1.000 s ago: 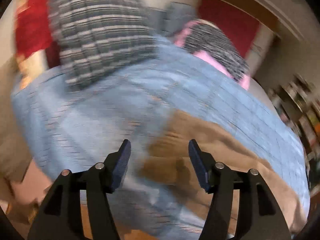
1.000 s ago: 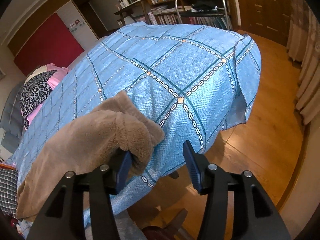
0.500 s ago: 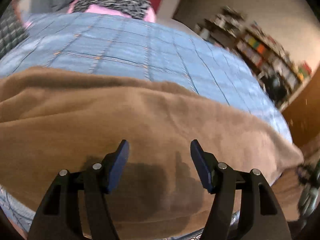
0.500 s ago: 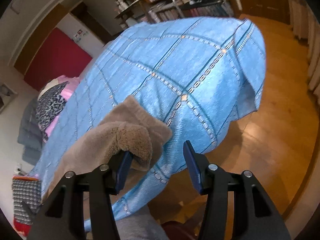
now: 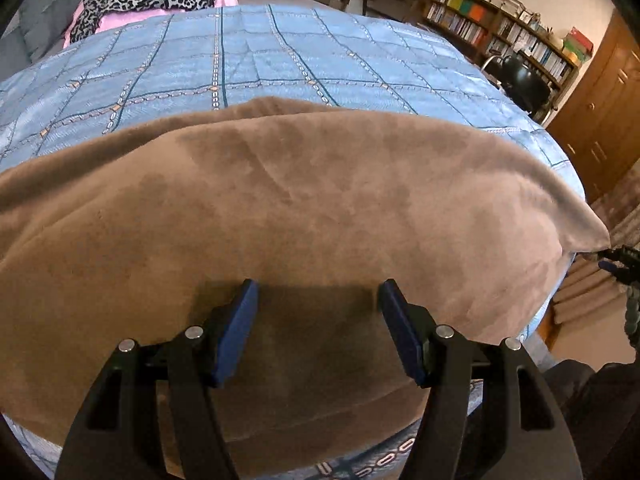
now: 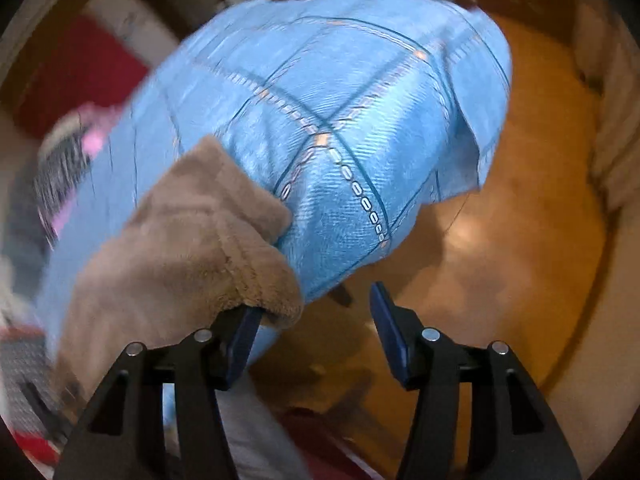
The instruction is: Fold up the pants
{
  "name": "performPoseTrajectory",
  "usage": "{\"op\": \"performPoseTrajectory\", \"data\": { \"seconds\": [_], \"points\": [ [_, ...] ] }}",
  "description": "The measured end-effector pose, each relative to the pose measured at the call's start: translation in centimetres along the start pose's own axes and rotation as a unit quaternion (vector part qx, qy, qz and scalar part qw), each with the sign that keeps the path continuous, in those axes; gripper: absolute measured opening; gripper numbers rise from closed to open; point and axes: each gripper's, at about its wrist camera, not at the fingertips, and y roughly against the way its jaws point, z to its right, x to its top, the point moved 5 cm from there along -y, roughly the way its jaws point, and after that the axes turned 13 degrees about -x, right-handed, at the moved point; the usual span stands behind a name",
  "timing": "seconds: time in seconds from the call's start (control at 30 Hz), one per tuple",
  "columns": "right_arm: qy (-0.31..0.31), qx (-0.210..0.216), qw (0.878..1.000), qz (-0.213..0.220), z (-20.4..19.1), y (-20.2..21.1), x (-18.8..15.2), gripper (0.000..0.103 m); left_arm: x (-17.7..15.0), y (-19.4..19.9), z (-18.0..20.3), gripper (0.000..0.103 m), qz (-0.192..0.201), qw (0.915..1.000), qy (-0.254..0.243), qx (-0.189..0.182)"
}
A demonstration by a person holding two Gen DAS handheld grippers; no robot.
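Pants (image 5: 320, 208) spread on bed (image 5: 280, 60), under left gripper (image 5: 318, 300).

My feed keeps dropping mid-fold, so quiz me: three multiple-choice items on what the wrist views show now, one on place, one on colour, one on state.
1. Where do the brown fleece pants lie?
A. On the wooden floor
B. On the blue quilted bedspread
C. On the bookshelf

2. What colour are the pads on the left tongs?
A. Blue
B. Red
C. White

3. How do the right tongs stand?
A. Shut on the pants
B. Shut on the bedspread
C. Open, the pants' hem beside one pad

Key: 1 B, bedspread surrounds the pants; 2 A, both pads show blue; 3 C, a clear gap separates the pads.
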Motion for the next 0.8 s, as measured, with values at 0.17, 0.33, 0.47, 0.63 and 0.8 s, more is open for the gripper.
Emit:
{"op": "performPoseTrajectory", "data": {
  "seconds": [0.17, 0.33, 0.47, 0.63, 0.8],
  "points": [
    [0.102, -0.027, 0.994, 0.031, -1.0, 1.9, 0.1, 0.063, 0.3, -0.2, -0.2, 0.065, -0.002, 1.0000, -0.001, 0.000],
    [0.032, 0.067, 0.997, 0.031, 2.5, 2.6, 0.6, 0.063, 0.4, -0.3, -0.4, 0.065, 0.002, 1.0000, 0.006, -0.006],
    [-0.078, 0.166, 0.983, -0.014, 3.2, 0.9, 0.1, 0.064, 0.5, -0.1, -0.4, 0.065, 0.003, 0.9999, 0.011, -0.008],
    [-0.271, 0.352, 0.888, -0.116, 1.7, -2.6, -1.6, 0.067, 0.5, 0.3, -0.1, 0.065, 0.005, 0.9999, 0.010, -0.005],
    [-0.320, 0.409, 0.843, -0.141, 0.0, -2.2, -1.5, 0.070, 1.0, 1.0, 0.1, 0.065, 0.010, 0.9999, 0.006, 0.000]
  ]
}}
